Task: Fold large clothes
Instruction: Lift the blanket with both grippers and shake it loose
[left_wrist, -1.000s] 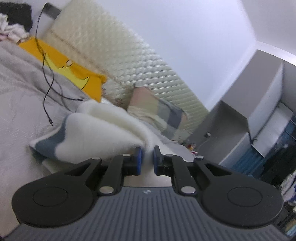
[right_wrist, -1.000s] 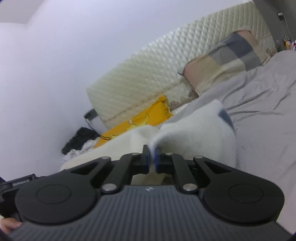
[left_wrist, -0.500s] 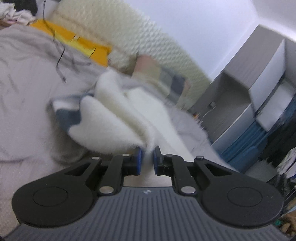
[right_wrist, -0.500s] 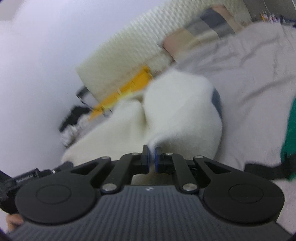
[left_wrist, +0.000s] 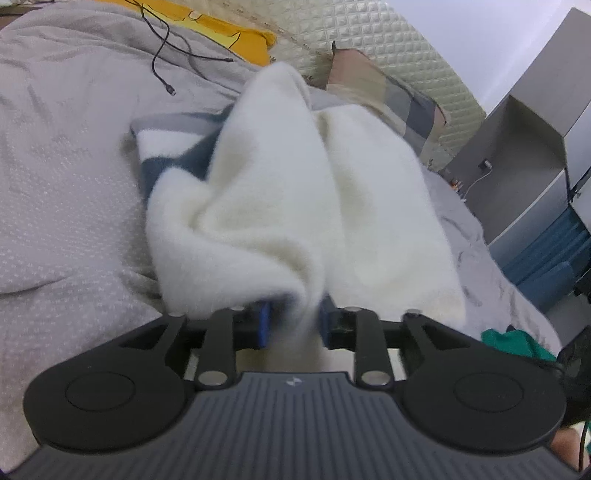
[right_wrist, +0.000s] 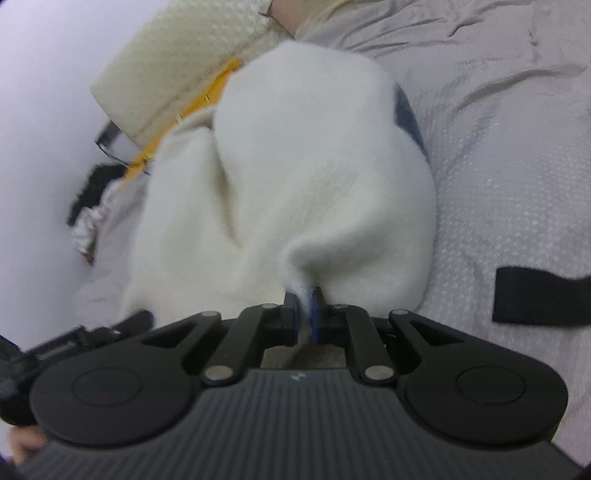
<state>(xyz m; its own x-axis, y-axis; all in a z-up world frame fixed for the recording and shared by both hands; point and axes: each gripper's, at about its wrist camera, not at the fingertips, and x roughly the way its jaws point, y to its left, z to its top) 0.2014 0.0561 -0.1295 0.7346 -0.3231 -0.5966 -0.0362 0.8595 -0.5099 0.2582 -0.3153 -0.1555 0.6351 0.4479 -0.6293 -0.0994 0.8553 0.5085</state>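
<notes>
A large fluffy white garment (left_wrist: 295, 206) with dark blue and grey bands lies bunched on the grey bed; it also fills the right wrist view (right_wrist: 295, 177). My left gripper (left_wrist: 293, 325) has its jaws a little apart, with a fold of the white fabric between the blue pads. My right gripper (right_wrist: 303, 320) is shut tight on another edge of the same garment. Both hold the cloth lifted off the bed toward the cameras.
The grey bedspread (left_wrist: 66, 192) spreads all around. A yellow pillow (left_wrist: 221, 33) with a black cable (left_wrist: 166, 74), a checked pillow (left_wrist: 402, 99) and a quilted headboard (left_wrist: 388, 40) lie beyond. Grey cabinets (left_wrist: 517, 147) stand at right. A green cloth (left_wrist: 513, 341) and a black strap (right_wrist: 543, 301) lie nearby.
Both grippers have tilted down and pulled the garment toward me over the bed. The left jaws have spread wider than before; the right stays clamped.
</notes>
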